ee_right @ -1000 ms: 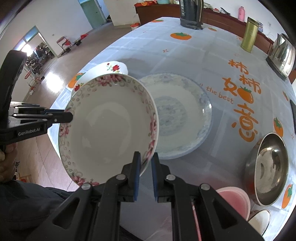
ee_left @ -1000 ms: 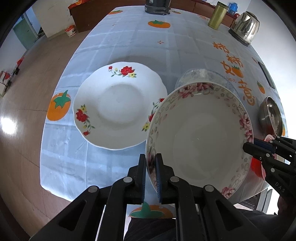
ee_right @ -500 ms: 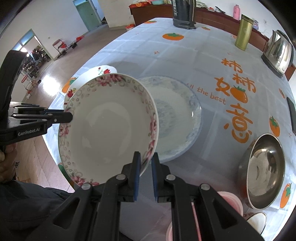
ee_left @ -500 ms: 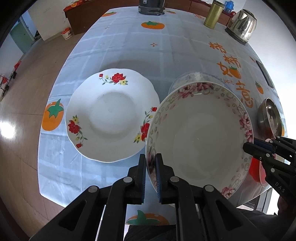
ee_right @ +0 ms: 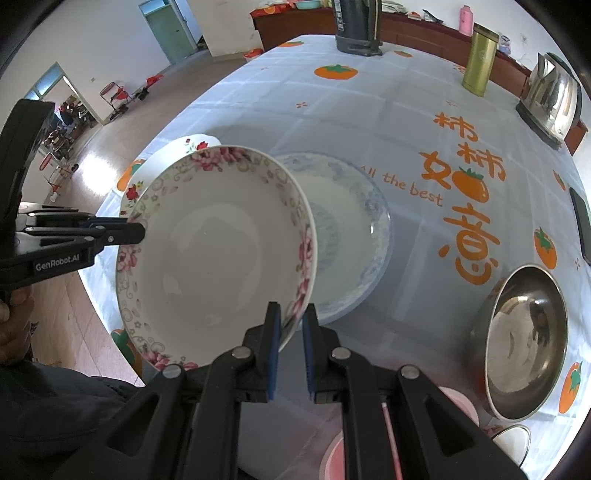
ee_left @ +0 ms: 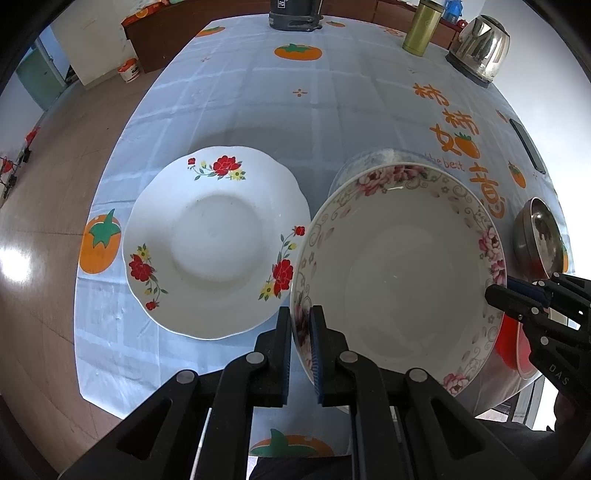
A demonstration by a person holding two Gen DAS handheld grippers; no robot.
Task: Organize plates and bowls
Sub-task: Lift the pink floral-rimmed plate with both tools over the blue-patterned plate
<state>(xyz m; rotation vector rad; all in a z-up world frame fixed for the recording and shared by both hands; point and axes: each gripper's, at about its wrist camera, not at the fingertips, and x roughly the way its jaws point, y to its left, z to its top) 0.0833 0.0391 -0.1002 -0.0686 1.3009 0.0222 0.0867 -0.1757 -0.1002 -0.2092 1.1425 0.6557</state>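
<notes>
A white bowl with a pink flower rim [ee_left: 402, 280] [ee_right: 218, 254] hangs tilted over the near edge of the table, held from two sides. My left gripper [ee_left: 301, 325] [ee_right: 136, 232] is shut on its left rim. My right gripper [ee_right: 291, 321] [ee_left: 498, 291] is shut on the opposite rim. A white plate with red flowers [ee_left: 218, 240] [ee_right: 184, 147] lies on the cloth to the left of the bowl. Behind the bowl lies a blue-patterned plate [ee_right: 351, 229] [ee_left: 369, 158], partly hidden by it.
A steel bowl [ee_right: 524, 347] [ee_left: 539, 236] sits at the right, with a pink bowl [ee_right: 458, 406] and a small white bowl [ee_right: 513, 439] near the front edge. A kettle [ee_right: 550, 99], gold flask [ee_right: 480, 59] and black appliance [ee_right: 358, 26] stand at the far end. A phone [ee_right: 581, 225] lies far right.
Both grippers keep their hold on the bowl. In the left wrist view the red-flower plate has slid slightly down and left, a small drift of the held bowl over the table.
</notes>
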